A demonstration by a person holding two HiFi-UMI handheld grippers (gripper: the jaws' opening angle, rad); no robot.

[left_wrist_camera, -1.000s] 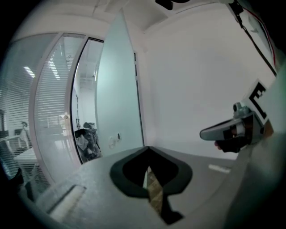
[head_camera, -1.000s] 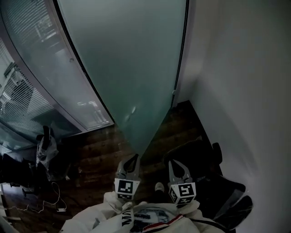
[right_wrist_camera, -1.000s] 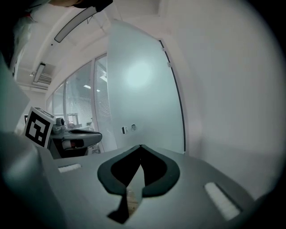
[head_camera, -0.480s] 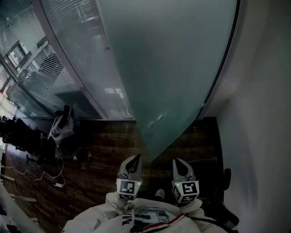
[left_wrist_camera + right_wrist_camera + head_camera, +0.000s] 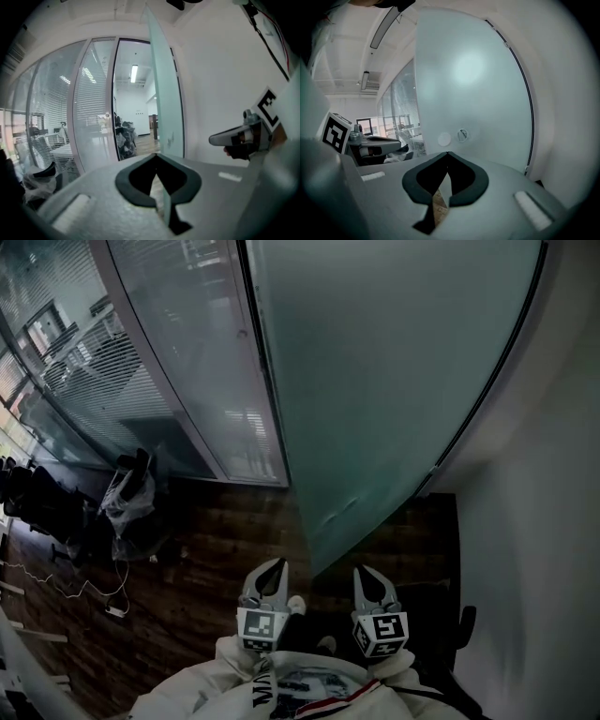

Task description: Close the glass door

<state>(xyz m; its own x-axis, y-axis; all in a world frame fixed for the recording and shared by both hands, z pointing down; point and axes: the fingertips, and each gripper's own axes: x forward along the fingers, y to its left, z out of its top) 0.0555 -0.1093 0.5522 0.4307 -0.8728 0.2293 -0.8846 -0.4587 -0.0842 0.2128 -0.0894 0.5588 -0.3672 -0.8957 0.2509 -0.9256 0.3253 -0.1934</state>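
The frosted glass door (image 5: 394, 381) stands open, its near bottom corner (image 5: 314, 563) on the wooden floor just ahead of me. In the left gripper view the door (image 5: 164, 93) shows edge-on. In the right gripper view its broad frosted face (image 5: 478, 84) fills the picture, with two round fittings (image 5: 462, 135) on it. My left gripper (image 5: 274, 568) and right gripper (image 5: 366, 576) are held side by side low in front of my body, both shut with nothing between the jaws. Neither touches the door. The door's edge lies between the lines of the two grippers.
A glass partition with blinds (image 5: 159, 362) and the doorway frame (image 5: 258, 381) lie to the left. Office chairs (image 5: 47, 512), a bag (image 5: 127, 498) and cables (image 5: 84, 592) sit on the dark wood floor. A white wall (image 5: 553, 521) closes the right side, with a dark chair (image 5: 459, 634) at its foot.
The view has swung: the door now stretches further right and more of the office on the left shows. Both grippers stay shut and side by side, closer to the door's near edge.
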